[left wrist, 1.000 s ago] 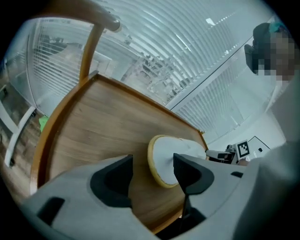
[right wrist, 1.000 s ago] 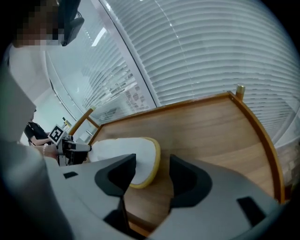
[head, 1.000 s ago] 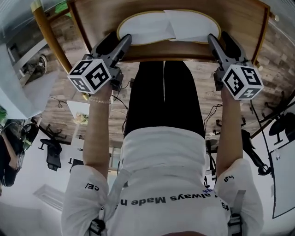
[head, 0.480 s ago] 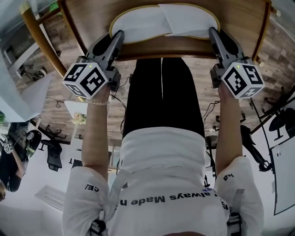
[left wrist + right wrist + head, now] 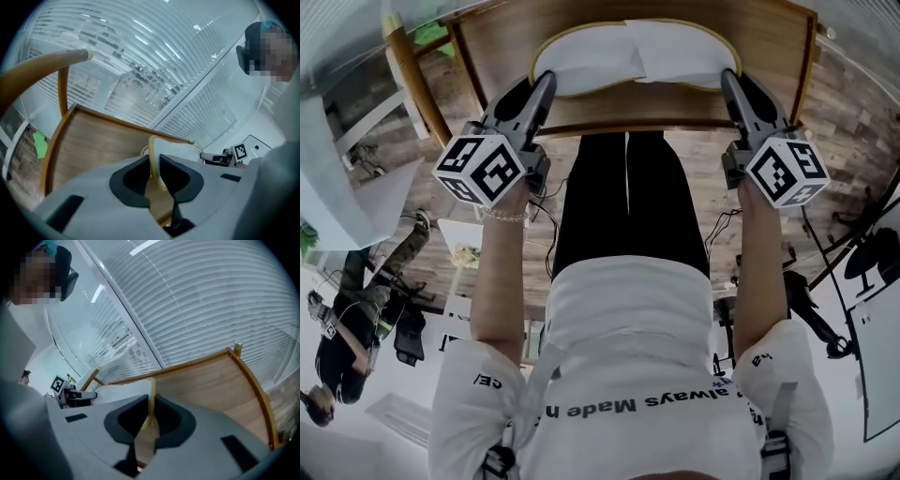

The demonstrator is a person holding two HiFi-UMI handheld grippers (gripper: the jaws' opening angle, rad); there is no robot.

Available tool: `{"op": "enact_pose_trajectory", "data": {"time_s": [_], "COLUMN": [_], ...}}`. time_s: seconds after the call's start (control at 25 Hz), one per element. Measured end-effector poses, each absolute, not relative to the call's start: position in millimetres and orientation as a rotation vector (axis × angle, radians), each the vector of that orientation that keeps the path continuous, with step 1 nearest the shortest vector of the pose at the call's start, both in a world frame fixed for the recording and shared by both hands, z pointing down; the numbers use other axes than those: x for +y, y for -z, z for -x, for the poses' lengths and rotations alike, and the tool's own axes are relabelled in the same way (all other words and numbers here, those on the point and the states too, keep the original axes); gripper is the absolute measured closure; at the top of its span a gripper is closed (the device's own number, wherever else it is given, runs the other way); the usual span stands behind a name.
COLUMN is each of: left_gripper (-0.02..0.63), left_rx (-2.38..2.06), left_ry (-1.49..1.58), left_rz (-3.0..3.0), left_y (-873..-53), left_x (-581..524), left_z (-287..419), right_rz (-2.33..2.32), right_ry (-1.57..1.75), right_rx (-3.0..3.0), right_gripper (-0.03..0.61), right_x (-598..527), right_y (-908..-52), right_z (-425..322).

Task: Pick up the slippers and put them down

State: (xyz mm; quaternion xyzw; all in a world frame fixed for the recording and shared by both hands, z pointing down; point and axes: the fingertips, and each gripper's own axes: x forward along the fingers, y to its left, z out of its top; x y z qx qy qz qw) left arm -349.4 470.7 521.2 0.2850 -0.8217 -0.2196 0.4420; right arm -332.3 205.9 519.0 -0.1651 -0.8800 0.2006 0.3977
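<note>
White slippers (image 5: 633, 54), yellow-edged, flat, side by side, inner edges overlapping

"What does everything rest on?"
"A wooden worktop (image 5: 773, 42) with a raised rim, over a plank floor (image 5: 853, 131)."
"And around it?"
"White window blinds (image 5: 211, 301) and a curved wooden rail (image 5: 42, 65). A person (image 5: 342, 342) stands at the head view's lower left."

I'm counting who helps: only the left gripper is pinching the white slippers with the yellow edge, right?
Not quite: the right gripper pinches the white slippers too, as the right gripper view shows. The left gripper holds the other end. Both have just been closing their jaws on the yellow edge.
</note>
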Motion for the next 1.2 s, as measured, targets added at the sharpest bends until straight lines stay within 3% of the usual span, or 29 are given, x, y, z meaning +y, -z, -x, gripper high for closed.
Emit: {"op": "enact_pose_trajectory", "data": {"time_s": [1.2], "left_gripper": [0.548], "left_rx": [-2.284], "left_ry": [0.51], "left_rz": [-0.71], "left_y": [-264.5], "left_x": [473.6], "left_z": [373.7], "right_rz": [0.516], "right_ry": [-0.473], "right_rx": [-2.449], "right_gripper": [0.535], "right_x": [215.8], "right_y": [-261.5], "right_z": [361.3]}}
